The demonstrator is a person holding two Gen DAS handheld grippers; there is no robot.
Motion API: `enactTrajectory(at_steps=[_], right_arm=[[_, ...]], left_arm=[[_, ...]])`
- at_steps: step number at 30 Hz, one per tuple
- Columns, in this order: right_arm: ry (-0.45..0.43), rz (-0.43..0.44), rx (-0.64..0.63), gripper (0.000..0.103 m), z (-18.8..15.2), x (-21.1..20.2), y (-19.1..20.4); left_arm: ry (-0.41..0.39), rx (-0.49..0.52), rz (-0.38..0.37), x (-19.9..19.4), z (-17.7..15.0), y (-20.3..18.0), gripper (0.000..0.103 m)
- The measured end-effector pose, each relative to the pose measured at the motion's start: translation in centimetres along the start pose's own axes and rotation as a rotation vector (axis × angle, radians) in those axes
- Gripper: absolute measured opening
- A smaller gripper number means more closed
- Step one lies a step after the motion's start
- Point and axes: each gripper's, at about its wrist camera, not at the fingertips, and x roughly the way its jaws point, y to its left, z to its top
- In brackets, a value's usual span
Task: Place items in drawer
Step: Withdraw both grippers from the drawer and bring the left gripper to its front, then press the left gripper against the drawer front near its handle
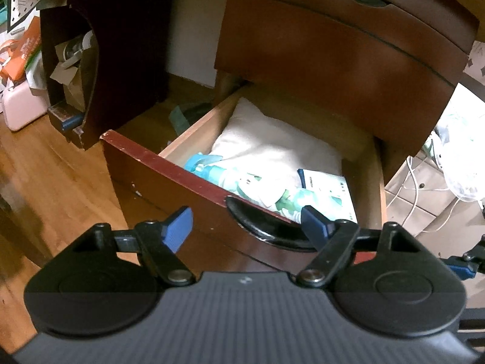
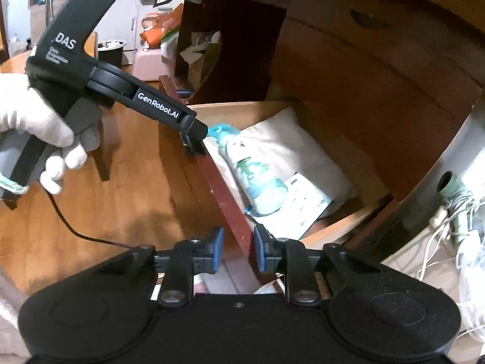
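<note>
Here, bottle (image 1: 242, 179) in drawer (image 1: 182, 166), beyond spread left claw (image 1: 247, 223)

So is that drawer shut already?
No, the drawer is pulled out, and a bottle and a white packet lie inside on a pale cushion.

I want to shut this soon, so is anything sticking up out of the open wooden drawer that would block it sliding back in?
Nothing visible does. The teal spray bottle, white leaflet and cream cushion lie below the drawer rim.
</note>
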Motion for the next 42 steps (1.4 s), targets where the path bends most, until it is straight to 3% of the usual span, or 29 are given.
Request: enactTrajectory(at_steps=[9,19,24,38,42], right_arm=[[0.015,-0.055,-0.039,0.03,-0.5,0.6,1.1],[0.048,-0.123,-0.041,0.033,0.0,1.5,1.7],[0.051,-0.129,0.003,0.034,0.3,2.1,0.9],[0.05,-0.168,0.065,0.038,0.5,3.4,0.5],[0.055,-0.178,0.071,0.039,0.6,3.3,0.7]], left_arm=[[-0.043,0.057,0.074,0.8,-0.8,-2.4,0.081],[-0.071,0.071,0.098,1.2,-0.8,-2.9,0.081],[-0.086,0.085,0.092,1.8,-0.4,-3.2,0.081],[-0.122,0.212,0.17,3.0,0.3,-5.5,0.085],[-0.116,0.209,0.242,4.1,0.7,-6.4,0.088]])
